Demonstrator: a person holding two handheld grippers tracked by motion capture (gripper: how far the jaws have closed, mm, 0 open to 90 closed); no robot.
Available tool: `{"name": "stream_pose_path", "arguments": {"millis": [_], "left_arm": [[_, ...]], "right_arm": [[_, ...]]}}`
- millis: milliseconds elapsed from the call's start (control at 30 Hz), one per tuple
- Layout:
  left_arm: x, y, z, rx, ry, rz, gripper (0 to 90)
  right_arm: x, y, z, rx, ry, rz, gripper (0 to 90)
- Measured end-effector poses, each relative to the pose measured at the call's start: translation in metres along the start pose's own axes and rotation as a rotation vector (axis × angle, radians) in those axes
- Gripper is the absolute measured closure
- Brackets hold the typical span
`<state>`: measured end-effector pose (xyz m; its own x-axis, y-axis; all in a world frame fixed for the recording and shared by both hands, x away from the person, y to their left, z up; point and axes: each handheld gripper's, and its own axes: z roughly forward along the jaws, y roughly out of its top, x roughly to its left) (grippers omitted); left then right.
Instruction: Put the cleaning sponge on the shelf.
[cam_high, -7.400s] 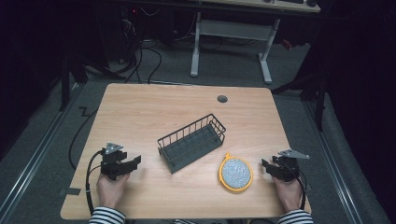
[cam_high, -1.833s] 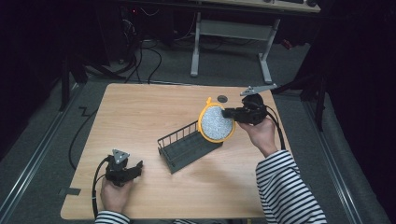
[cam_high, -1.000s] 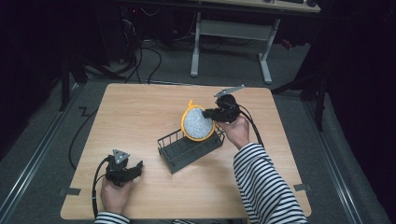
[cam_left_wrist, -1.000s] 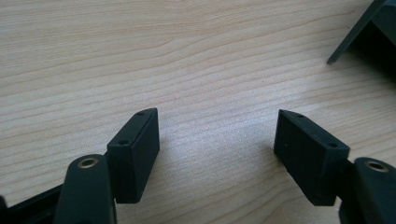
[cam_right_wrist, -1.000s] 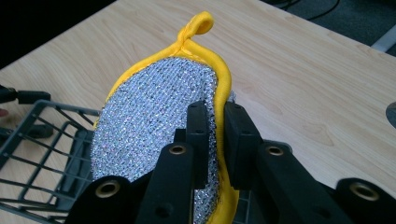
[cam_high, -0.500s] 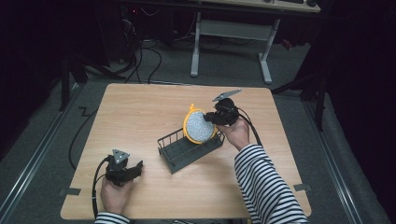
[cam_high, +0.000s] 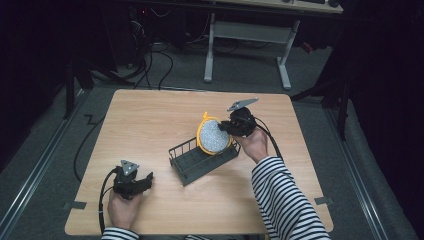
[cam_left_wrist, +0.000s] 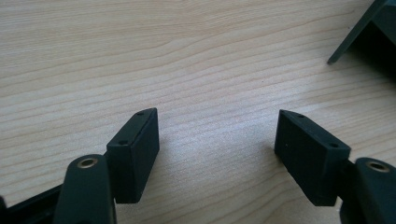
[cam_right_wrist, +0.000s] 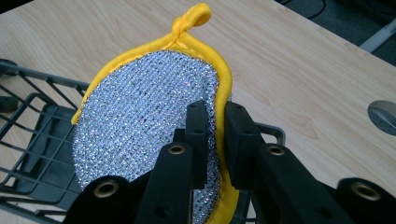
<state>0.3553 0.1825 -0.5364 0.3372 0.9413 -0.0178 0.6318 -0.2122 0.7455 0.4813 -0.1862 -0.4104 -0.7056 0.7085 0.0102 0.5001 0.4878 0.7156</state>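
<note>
A round scouring pad (cam_right_wrist: 144, 121) of glittery silver mesh, rough-looking, edged in smooth yellow cloth, sits between the right gripper's (cam_right_wrist: 215, 122) matt black plastic jaws. Below it, a dark wire basket (cam_right_wrist: 28, 135) looks matt-coated. The table (cam_left_wrist: 187, 56) is pale, smooth wood grain.

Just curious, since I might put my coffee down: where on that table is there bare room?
The far left of the table, behind the left claw, is bare wood. So is the near right corner beside the sleeve. The middle is crowded: the basket, the scrubber and the right claw.
</note>
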Motion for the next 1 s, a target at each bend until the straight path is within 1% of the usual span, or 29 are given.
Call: {"name": "stream_pose_path", "arguments": {"millis": [133, 267, 367, 400, 433, 467, 567, 633, 733, 767, 800, 833, 900, 933, 967, 1000], "left_arm": [[0.0, 0.0, 0.0, 0.0, -0.002, 0.0, 31.3], [0.0, 0.0, 0.0, 0.0, 0.0, 0.003, 31.4], [0.0, 0.0, 0.0, 0.0, 0.0, 0.004, 31.5], [0.0, 0.0, 0.0, 0.002, 0.0, 0.004, 31.5], [0.0, 0.0, 0.0, 0.002, 0.0, 0.004, 31.5], [0.0, 0.0, 0.0, 0.002, -0.001, 0.004, 31.5], [0.0, 0.0, 0.0, 0.001, 0.0, 0.004, 31.5], [0.0, 0.0, 0.0, 0.001, 0.0, 0.004, 31.5], [0.0, 0.0, 0.0, 0.001, -0.001, 0.004, 31.5], [0.0, 0.0, 0.0, 0.002, -0.001, 0.003, 31.6], [0.0, 0.0, 0.0, 0.001, -0.001, 0.003, 31.6], [0.0, 0.0, 0.0, 0.002, -0.001, 0.004, 31.6], [0.0, 0.0, 0.0, 0.002, -0.001, 0.004, 31.6], [0.0, 0.0, 0.0, 0.002, -0.001, 0.004, 31.6], [0.0, 0.0, 0.0, 0.002, -0.001, 0.004, 31.6], [0.0, 0.0, 0.0, 0.0, 0.0, 0.004, 31.6]], "right_arm": [[-0.001, -0.002, -0.003, 0.003, 0.008, -0.004, 80.8], [-0.002, -0.005, -0.001, 0.029, 0.013, 0.011, 80.7], [-0.001, -0.006, 0.0, 0.044, 0.001, -0.008, 80.9], [-0.002, -0.006, 0.0, 0.055, 0.007, 0.001, 81.0], [-0.002, -0.006, 0.0, 0.055, 0.007, 0.001, 81.0], [-0.003, -0.007, 0.001, 0.071, 0.014, -0.001, 81.1], [-0.002, -0.008, 0.001, 0.081, 0.016, -0.002, 81.1], [-0.001, -0.011, 0.002, 0.102, 0.01, -0.017, 80.8], [-0.002, -0.014, 0.001, 0.09, 0.006, -0.012, 79.6], [-0.002, -0.015, 0.002, 0.088, 0.006, -0.012, 78.1], [-0.003, -0.015, 0.001, 0.087, 0.009, 0.008, 67.7], [-0.003, -0.015, 0.001, 0.087, 0.009, 0.008, 67.7], [-0.003, -0.016, -0.004, 0.073, 0.026, 0.026, 55.1], [-0.003, -0.016, -0.006, 0.075, 0.027, 0.033, 50.4], [-0.002, -0.017, -0.01, 0.066, 0.02, 0.025, 47.9], [-0.003, -0.019, -0.021, 0.028, 0.013, 0.039, 44.1]]}}
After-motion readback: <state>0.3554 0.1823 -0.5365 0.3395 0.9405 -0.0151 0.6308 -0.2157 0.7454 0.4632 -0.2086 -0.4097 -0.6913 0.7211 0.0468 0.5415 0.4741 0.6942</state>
